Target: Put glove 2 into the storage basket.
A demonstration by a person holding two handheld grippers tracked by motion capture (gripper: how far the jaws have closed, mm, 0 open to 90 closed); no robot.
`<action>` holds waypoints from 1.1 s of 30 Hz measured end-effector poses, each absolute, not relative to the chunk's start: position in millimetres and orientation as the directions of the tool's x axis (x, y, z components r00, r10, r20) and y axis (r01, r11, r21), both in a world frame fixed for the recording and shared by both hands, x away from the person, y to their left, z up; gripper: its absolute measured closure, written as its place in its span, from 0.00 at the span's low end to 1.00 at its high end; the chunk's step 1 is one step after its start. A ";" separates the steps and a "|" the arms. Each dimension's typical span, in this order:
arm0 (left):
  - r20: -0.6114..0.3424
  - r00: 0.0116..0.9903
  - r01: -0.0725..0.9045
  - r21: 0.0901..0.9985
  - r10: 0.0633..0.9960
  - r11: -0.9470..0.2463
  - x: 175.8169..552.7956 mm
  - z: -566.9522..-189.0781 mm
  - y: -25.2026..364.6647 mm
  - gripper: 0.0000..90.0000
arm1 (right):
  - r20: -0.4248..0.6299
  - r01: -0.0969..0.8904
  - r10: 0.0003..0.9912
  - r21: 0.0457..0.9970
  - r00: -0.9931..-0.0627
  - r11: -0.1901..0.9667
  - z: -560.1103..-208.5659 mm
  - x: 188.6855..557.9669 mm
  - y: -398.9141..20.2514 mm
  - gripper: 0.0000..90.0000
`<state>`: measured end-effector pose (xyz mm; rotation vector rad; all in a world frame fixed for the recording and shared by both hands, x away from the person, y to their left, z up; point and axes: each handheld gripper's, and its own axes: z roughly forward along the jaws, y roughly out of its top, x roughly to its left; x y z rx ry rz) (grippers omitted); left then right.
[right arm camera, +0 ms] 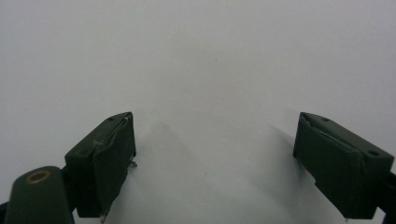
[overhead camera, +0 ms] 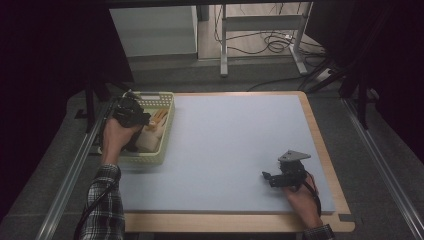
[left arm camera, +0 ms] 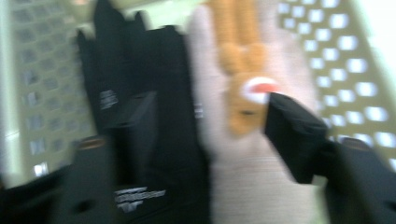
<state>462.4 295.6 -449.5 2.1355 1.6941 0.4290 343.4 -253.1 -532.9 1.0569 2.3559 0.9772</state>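
Observation:
My left gripper hangs over a pale green perforated basket at the table's left edge. In the left gripper view, a beige knitted piece with an orange pattern lies beside black cloth. Both sit between the gripper's half-spread jaws. The picture is blurred, so I cannot tell whether the pads press on them. My right gripper rests low over the blue-grey mat at the front right. Its jaws are wide apart with only bare mat between them.
The basket's holed wall rises on both sides of the cloth pieces. The mat lies on a wooden tabletop. Metal rails run along the table's sides, with a desk frame and cables behind.

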 end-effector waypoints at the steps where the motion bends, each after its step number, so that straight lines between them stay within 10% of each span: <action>1: -0.003 0.226 0.862 0.466 0.974 -0.199 462.7 -453.5 298.1 0.52 | -0.056 0.498 0.762 0.725 -0.646 0.476 -532.9 343.4 -253.1 0.14; 15: -0.010 0.284 0.886 0.385 0.959 -0.259 477.6 -490.8 272.9 0.82 | -0.056 0.498 0.762 0.725 -0.646 0.476 -532.9 343.4 -253.1 0.14; 33: -0.044 0.231 0.834 0.523 0.972 -0.175 462.5 -473.2 300.5 0.34 | -0.056 0.498 0.762 0.725 -0.646 0.475 -533.0 343.4 -253.1 0.14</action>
